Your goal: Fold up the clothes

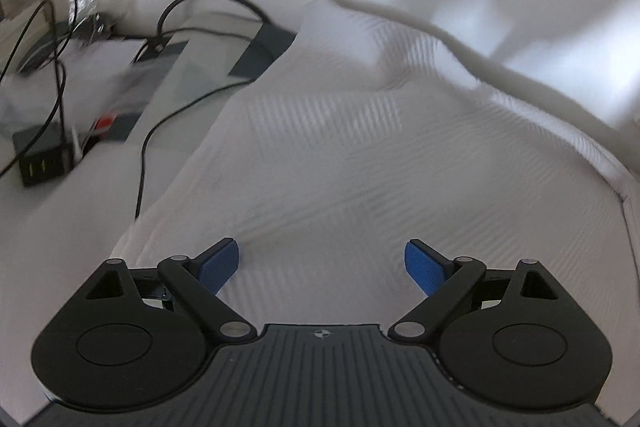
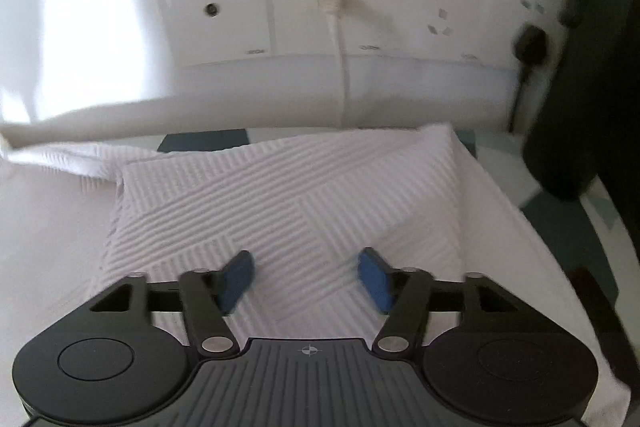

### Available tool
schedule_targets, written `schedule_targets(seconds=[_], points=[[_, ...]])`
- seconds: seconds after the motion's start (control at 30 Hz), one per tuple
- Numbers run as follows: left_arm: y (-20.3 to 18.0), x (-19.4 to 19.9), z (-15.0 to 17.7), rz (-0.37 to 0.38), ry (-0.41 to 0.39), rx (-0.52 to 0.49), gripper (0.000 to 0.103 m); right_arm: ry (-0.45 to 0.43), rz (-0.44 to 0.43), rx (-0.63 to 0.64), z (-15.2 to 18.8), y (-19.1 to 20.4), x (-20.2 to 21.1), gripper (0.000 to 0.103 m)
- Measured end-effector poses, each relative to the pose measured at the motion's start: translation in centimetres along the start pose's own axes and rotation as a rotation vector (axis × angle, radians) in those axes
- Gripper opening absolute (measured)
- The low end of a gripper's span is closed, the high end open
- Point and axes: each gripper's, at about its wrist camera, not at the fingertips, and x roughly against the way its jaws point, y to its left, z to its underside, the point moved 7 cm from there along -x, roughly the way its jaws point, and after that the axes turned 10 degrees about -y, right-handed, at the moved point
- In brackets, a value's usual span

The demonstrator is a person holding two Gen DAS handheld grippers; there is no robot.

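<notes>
A white cloth with a ribbed zigzag weave (image 1: 340, 147) fills most of the left wrist view, with a thick hem (image 1: 500, 67) raised along its right side. My left gripper (image 1: 322, 267) hovers just above it, open, blue pads (image 1: 220, 265) wide apart and nothing between them. In the right wrist view the same white cloth (image 2: 288, 195) lies partly folded on the surface, a fold edge running toward its right corner. My right gripper (image 2: 306, 279) is open over its near part, with nothing held between its blue pads (image 2: 374, 277).
Black cables (image 1: 168, 107), a small black box (image 1: 42, 163) and papers lie at the left. A wall socket panel (image 2: 340, 23) with a white cable (image 2: 344, 67) and a black plug (image 2: 530, 45) stands behind the cloth. A dark object (image 2: 576, 87) rises at the right.
</notes>
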Motion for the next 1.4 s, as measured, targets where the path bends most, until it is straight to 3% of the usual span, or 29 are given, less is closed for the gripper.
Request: schedule_targets(seconds=[0.17, 0.23, 0.3, 0.43, 0.57, 0.67, 0.73, 0.8, 0.9, 1.03, 1.17, 1.27, 1.4], points=[[-0.5, 1.3, 0.5, 0.008, -0.047, -0.05, 0.096, -0.021, 0.008, -0.014, -1.3, 0.8, 0.9, 0.068], [-1.2, 2.9, 0.3, 0.046, -0.07, -0.033, 0.096, -0.065, -0.004, 0.03, -2.0, 1.4, 3.2, 0.089], [-2.0, 4.8, 0.3, 0.081, -0.085, -0.028, 0.096, -0.123, 0.013, 0.078, -2.8, 1.3, 6.3, 0.099], [-3.6, 8.5, 1.8, 0.152, -0.088, -0.022, 0.097, -0.165, 0.071, 0.043, -3.2, -1.3, 12.8, 0.099], [-4.5, 10.9, 4.1, 0.255, -0.055, 0.019, 0.098, -0.152, 0.126, 0.007, -1.3, -4.4, 19.5, 0.095], [-6.1, 12.2, 6.0, 0.355, -0.025, 0.019, 0.098, -0.13, 0.162, -0.025, 2.0, -6.2, 24.0, 0.086], [-7.8, 13.3, 7.1, 0.427, -0.011, -0.023, 0.098, -0.113, 0.209, -0.047, 4.7, -7.1, 26.4, 0.073], [-9.4, 14.5, 7.8, 0.489, -0.01, -0.064, 0.098, -0.1, 0.281, -0.077, 7.2, -7.8, 28.6, 0.068], [-11.1, 16.9, 8.0, 0.552, -0.029, -0.1, 0.098, -0.144, 0.421, -0.151, 9.5, -9.6, 32.9, 0.069], [-11.4, 20.5, 6.7, 0.619, -0.047, -0.075, 0.098, -0.218, 0.493, -0.289, 11.6, -12.5, 39.1, 0.069], [-10.4, 24.1, 5.0, 0.684, -0.074, -0.043, 0.1, -0.271, 0.533, -0.346, 12.9, -15.4, 43.4, 0.074], [-10.0, 25.1, 5.2, 0.67, -0.084, -0.038, 0.102, -0.272, 0.509, -0.377, 14.5, -16.7, 44.5, 0.075], [-12.3, 23.5, 8.2, 0.664, -0.019, -0.059, 0.1, -0.207, 0.298, -0.434, 17.3, -16.0, 41.2, 0.055]])
